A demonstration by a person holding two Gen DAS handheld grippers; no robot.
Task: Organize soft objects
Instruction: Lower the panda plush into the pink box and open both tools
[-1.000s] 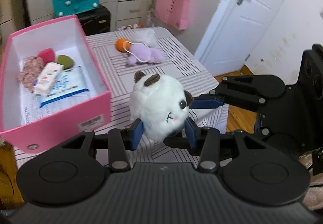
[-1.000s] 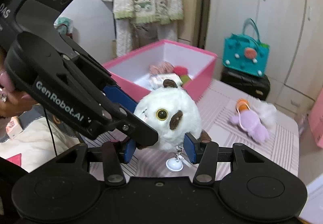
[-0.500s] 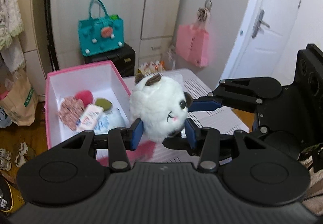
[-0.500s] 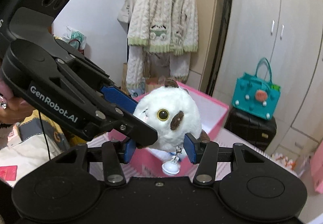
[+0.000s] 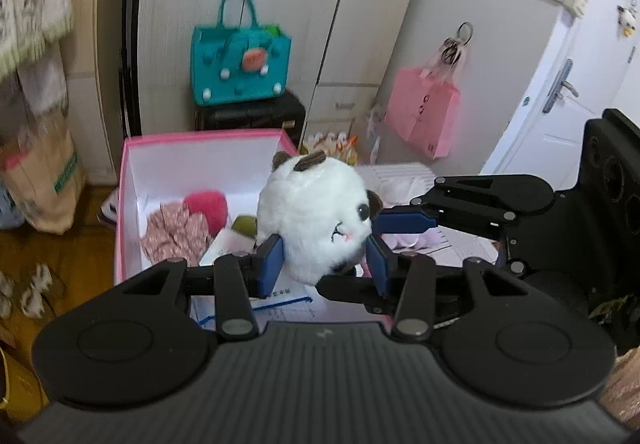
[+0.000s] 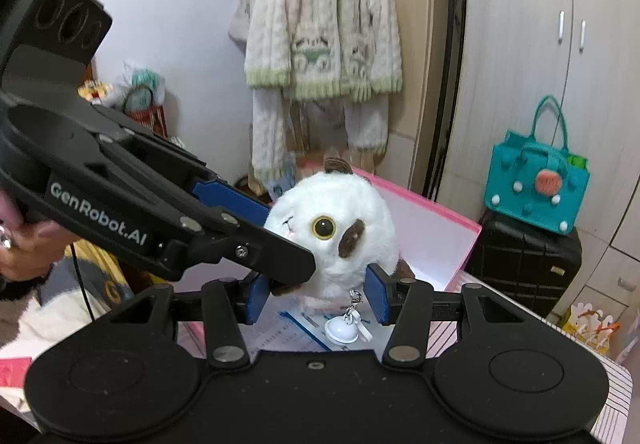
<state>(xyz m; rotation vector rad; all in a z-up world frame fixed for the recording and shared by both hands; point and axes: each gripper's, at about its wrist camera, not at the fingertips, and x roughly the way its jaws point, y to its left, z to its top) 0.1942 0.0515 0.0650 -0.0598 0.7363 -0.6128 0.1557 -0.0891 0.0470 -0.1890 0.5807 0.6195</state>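
A round white plush toy with brown ears and a yellow eye hangs in the air, and both grippers grip it together. My left gripper presses its blue pads on the toy's lower sides. My right gripper clamps the same toy from the other direction; one of its blue fingers reaches in from the right. A small white charm dangles under the toy. The toy hovers over the pink box, which holds a patterned cloth piece, a red soft ball and packets.
The box stands on a striped table. A teal bag sits on a black suitcase behind it. A pink bag hangs on the wall by a white door. A cardigan hangs at the back. A person's hand holds the left gripper.
Both grippers have carried the plush toy sideways together, from above the striped table to over the pink box. Both grips on it look the same.
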